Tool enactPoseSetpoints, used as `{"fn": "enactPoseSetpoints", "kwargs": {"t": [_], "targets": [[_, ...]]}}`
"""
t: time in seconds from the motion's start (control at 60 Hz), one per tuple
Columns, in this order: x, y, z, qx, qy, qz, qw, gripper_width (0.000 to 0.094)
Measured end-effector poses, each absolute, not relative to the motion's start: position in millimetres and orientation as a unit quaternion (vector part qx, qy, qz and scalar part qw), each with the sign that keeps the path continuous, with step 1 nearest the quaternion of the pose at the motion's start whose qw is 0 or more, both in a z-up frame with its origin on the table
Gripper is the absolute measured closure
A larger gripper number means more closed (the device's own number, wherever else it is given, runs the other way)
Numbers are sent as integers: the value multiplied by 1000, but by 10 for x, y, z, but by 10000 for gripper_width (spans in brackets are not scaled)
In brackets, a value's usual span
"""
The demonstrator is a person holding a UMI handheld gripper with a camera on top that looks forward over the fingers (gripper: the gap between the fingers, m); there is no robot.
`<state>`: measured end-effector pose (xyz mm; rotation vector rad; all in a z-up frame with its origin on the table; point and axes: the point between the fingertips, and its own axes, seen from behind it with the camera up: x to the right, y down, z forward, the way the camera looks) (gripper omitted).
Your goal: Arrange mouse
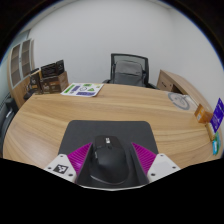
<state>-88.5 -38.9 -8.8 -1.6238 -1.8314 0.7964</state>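
A black computer mouse (108,160) sits between the fingers of my gripper (110,163), its sides touching the magenta pads (76,158) on both sides. The gripper is shut on the mouse. The mouse is over the near edge of a dark grey mouse mat (105,130) that lies on the wooden table (60,115). Whether the mouse rests on the mat or is held just above it cannot be told; its near end is hidden.
A black office chair (128,68) stands behind the table's far edge. A green and white booklet (82,89) lies at the far left of the table. Boxes (48,78) stand on a shelf to the left. A second desk (185,92) with a purple item (217,108) is on the right.
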Motion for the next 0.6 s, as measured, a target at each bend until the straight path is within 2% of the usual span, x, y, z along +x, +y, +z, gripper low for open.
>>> {"fn": "enactPoseSetpoints", "kwargs": {"t": [0.017,0.033,0.067,0.2,0.4,0.6], "targets": [[-885,-373,-59,-606,-681,298,282,73],[-885,-359,-25,-607,-679,300,284,64],[-863,-329,54,-608,-675,302,287,100],[-654,-124,587,-615,-659,317,294,79],[179,307,1458,-619,-650,322,302,77],[1156,738,1950,-625,-644,305,319,75]]}}
